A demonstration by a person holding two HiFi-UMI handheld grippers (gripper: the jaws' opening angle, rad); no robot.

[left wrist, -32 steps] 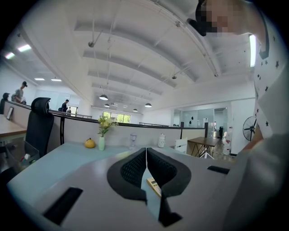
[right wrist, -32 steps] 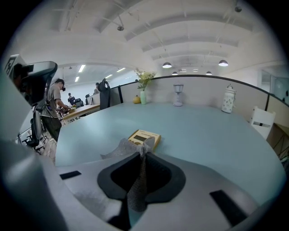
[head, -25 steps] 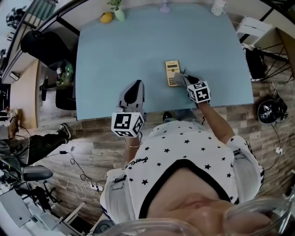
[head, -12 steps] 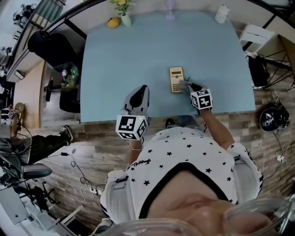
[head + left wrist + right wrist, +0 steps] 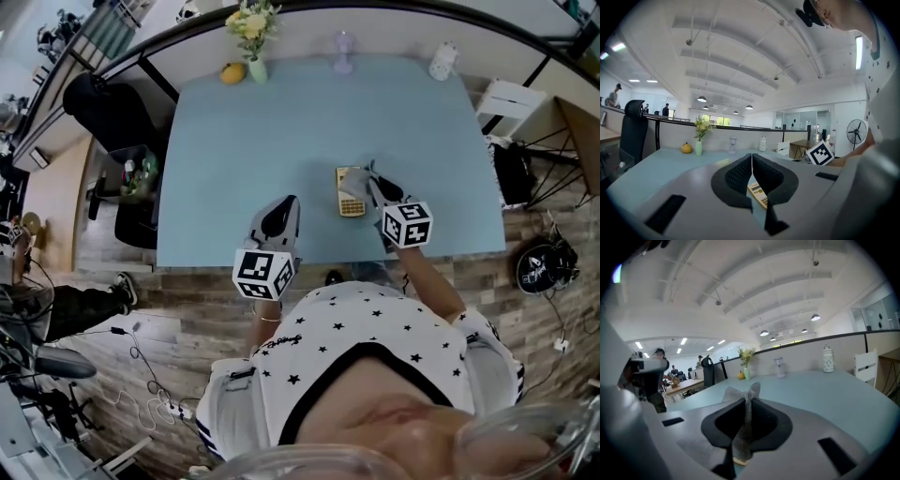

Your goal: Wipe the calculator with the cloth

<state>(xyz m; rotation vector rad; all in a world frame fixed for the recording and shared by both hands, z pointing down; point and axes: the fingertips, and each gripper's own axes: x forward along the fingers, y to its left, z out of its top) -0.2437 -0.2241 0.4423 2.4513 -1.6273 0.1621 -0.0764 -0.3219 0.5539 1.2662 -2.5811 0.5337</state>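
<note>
**Calculator position.** The calculator lies flat on the bench, close to the near edge and right of centre.

**Right claw.** The right claw is clamped on the cloth. In the right gripper view the cloth is pinched between the two jaws. It bunches out past their tips and hangs down below them. The claw sits at the calculator's right side, and the cloth lies over the calculator's far right part. A yellowish sliver of the calculator shows just under the hanging cloth in that view.

**Left claw.** The left claw is to the left of the calculator, apart from it, over the near edge of the bench. Its jaws are pressed together with nothing between them. In the left gripper view the calculator appears through the gap below the jaws, ahead and slightly right.

**Surroundings.** Well beyond the calculator, along the far edge of the bench, stand a vase of flowers, a yellow fruit beside it, a clear glass and a white jar. The bench surface between the calculator and each claw carries no other item.
</note>
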